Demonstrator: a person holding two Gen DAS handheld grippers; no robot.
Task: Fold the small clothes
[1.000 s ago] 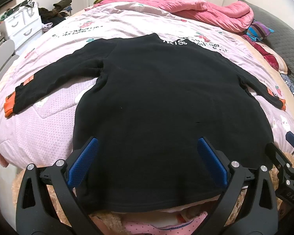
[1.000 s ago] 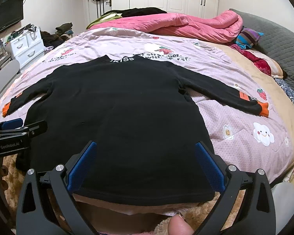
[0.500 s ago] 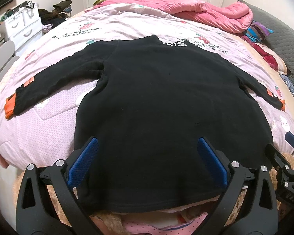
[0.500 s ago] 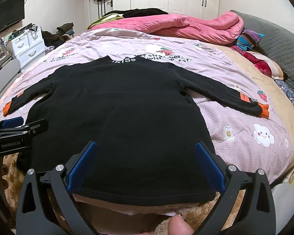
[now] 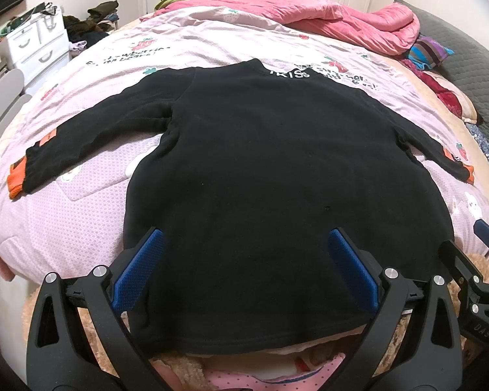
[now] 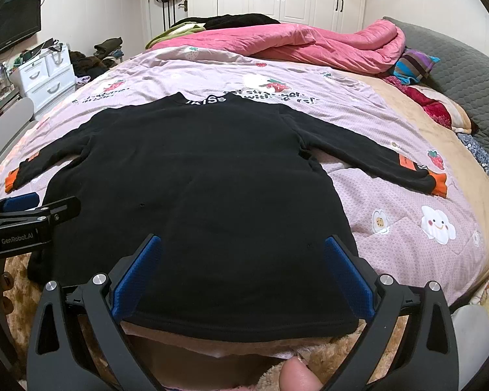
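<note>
- The black sweater (image 5: 277, 176) lies flat on the pink quilt (image 5: 91, 208), back upward, collar at the far end and hem at the near edge of the bed; I judge it is spread this way so that every fold line can be reached from where I stand
- Both sleeves are stretched straight out to the sides: the left sleeve (image 5: 91, 140) ends in an orange cuff (image 5: 15, 181) at the left, and the right sleeve (image 6: 368, 153) ends in its own orange cuff (image 6: 438, 184) at the right, so each can be turned in over the body
- My left gripper (image 5: 244, 270) hangs over the near left part of the hem with its blue pads (image 5: 137, 270) spread wide and nothing between them
- My right gripper (image 6: 241, 273) hangs over the near right part of the hem, jaws equally wide and empty; a fingertip (image 6: 296, 374) of mine shows below it
- The two tools sit side by side and near each other, each showing at the edge of the other's view, which suits taking the hem at two places
- Whether the pads touch the cloth I cannot say for certain, as the fisheye flattens height, but they seem just above it
- No fold is made yet, so the job is at its start
</note>
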